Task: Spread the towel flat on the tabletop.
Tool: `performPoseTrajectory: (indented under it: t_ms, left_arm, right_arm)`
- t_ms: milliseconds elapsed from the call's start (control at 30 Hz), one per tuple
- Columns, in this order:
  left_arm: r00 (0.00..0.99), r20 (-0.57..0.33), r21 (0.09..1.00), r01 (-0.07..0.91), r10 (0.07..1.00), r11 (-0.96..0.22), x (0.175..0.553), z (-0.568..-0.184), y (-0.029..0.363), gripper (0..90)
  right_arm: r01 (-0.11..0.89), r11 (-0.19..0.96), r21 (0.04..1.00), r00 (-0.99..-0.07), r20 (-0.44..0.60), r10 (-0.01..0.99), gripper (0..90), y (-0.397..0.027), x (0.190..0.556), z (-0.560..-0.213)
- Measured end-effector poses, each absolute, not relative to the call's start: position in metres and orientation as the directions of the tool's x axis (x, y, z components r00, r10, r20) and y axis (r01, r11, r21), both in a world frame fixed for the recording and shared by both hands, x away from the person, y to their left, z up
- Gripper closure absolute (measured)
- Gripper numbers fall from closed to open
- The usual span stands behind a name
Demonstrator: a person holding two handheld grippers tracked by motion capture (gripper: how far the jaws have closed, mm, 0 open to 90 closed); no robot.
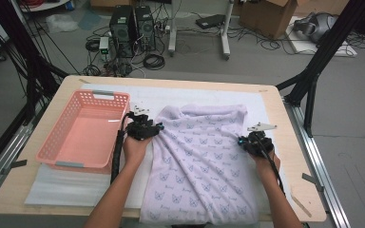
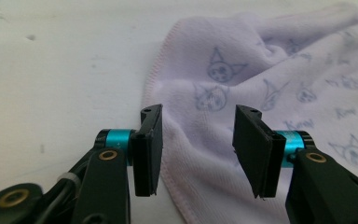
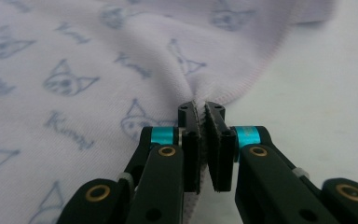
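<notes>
Right tool [image 3: 204, 140] is clenched on the towel [image 1: 204, 161] hem, left tool [image 2: 199, 149] gapes astride the opposite edge: clamp left fully before lifting, keeping both pulls even.

Pale lilac towel [image 1: 202, 166] with small cat-face prints and lettering lies spread on the table [image 1: 285, 142], its near end drooping over the front edge, far end rumpled, right hem pinched into a ridge.
</notes>
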State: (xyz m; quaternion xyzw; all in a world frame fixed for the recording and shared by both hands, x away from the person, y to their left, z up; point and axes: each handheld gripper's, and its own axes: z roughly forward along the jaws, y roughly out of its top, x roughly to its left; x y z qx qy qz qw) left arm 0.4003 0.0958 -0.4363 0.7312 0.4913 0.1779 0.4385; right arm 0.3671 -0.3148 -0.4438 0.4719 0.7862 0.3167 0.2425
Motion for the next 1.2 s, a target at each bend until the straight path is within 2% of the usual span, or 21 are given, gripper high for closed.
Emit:
performPoseTrajectory:
  t_ms: [67,133,167,233,433,700,933,1033,1100,1200]
  left_arm:
    - [0.477,-0.153,0.822,0.547,0.866,-0.156,0.395,-0.434,0.092,52.0]
    - [0.492,-0.152,0.828,0.537,0.857,-0.161,0.389,-0.434,0.09,51.7]
    - [0.498,-0.157,0.826,0.54,0.853,-0.163,0.386,-0.435,0.09,51.7]
    - [0.508,-0.173,0.819,0.55,0.843,-0.163,0.381,-0.438,0.09,50.8]
    - [0.529,-0.189,0.805,0.565,0.827,-0.178,0.358,-0.447,0.091,47.2]
    - [0.547,-0.181,0.783,0.583,0.817,-0.217,0.322,-0.45,0.104,44.0]
    - [0.564,-0.268,0.779,0.604,0.781,-0.169,0.287,-0.452,0.116,43.7]
    - [0.582,-0.272,0.784,0.596,0.766,-0.174,0.273,-0.453,0.113,43.8]
    - [0.573,-0.319,0.775,0.616,0.755,-0.141,0.265,-0.454,0.111,43.9]
    - [0.597,-0.294,0.784,0.597,0.747,-0.168,0.253,-0.455,0.106,47.3]
  right_arm:
    - [0.592,0.312,0.743,-0.351,-0.111,0.93,85.5,-0.325,0.373,-0.446]
    - [0.613,0.214,0.761,-0.306,-0.022,0.952,83.3,-0.334,0.376,-0.448]
    - [0.616,0.189,0.765,-0.3,0.006,0.954,79.1,-0.336,0.376,-0.449]
    - [0.612,0.202,0.765,-0.31,-0.002,0.951,69.0,-0.336,0.372,-0.447]
    - [0.575,0.185,0.797,-0.347,0.033,0.937,59.1,-0.343,0.35,-0.435]
    - [0.575,0.199,0.793,-0.405,0.065,0.912,55.9,-0.347,0.305,-0.438]
    - [0.596,0.236,0.767,-0.429,0.055,0.902,54.0,-0.346,0.259,-0.444]
    - [0.597,0.247,0.764,-0.43,0.045,0.902,53.7,-0.345,0.241,-0.445]
    - [0.602,0.251,0.758,-0.437,0.049,0.898,53.2,-0.343,0.231,-0.446]
    - [0.6,0.256,0.758,-0.443,0.049,0.895,54.1,-0.341,0.219,-0.449]
